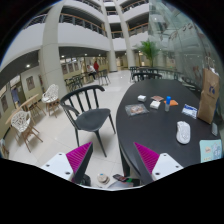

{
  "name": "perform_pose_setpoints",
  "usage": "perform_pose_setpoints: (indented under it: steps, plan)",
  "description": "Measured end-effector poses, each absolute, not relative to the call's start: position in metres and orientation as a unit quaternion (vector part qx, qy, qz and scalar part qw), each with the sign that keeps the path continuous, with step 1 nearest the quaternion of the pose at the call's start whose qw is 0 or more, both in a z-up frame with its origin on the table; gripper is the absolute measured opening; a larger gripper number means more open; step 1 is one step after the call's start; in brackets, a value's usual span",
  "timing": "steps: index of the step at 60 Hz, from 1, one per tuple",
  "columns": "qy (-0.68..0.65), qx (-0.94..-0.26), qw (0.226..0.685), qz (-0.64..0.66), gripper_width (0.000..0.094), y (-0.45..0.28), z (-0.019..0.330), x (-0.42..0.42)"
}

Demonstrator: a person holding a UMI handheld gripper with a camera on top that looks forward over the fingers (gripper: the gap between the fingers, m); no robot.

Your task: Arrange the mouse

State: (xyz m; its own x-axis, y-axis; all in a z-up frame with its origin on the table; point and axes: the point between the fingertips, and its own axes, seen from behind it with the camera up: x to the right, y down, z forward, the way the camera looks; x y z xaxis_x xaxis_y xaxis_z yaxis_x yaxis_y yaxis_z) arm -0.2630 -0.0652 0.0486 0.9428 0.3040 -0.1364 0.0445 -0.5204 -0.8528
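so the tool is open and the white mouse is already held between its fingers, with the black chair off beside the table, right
Not quite. The gripper view shows the tool open, but the white mouse is not between its fingers: it lies on the dark table, beyond them. The black chair does stand beside the table.

— What do you have ahead of your gripper (pixel 113 160)?

— Your fingers stand apart with nothing between them, pink pads (pixel 72 157) facing inward. Beyond the right finger: a dark round table (pixel 150 125). On it, a white mouse (pixel 183 132) well ahead and to the right; farther back, a few small flat items, too small to identify; a brown cardboard box (pixel 209 97) at the far right.

— And to the left?

— A black chair (pixel 88 108) beyond your left finger, beside the table. White chairs (pixel 22 122) farther left.
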Motion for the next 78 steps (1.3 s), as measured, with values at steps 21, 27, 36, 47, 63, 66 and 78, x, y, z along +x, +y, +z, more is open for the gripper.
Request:
perform_pose_setpoints:
  steps: [21,27,36,47,63,66,78]
  plan:
    - [-0.012,-0.880,0.474,0.018,0.0837,-0.039,0.030,-0.068]
    - [0.008,-0.887,0.461,-0.006,0.0835,-0.017,0.012,-0.029]
    - [0.012,-0.896,0.444,-0.023,0.0838,0.032,-0.012,0.003]
    - [0.032,-0.897,0.441,-0.023,0.0731,0.087,-0.019,0.018]
    - [0.016,-0.893,0.450,0.012,0.0395,0.081,0.000,0.007]
    - [0.012,-0.876,0.482,0.024,0.0393,0.068,0.038,0.005]
    - [0.004,-0.843,0.538,-0.013,0.0393,-0.031,0.141,0.072]
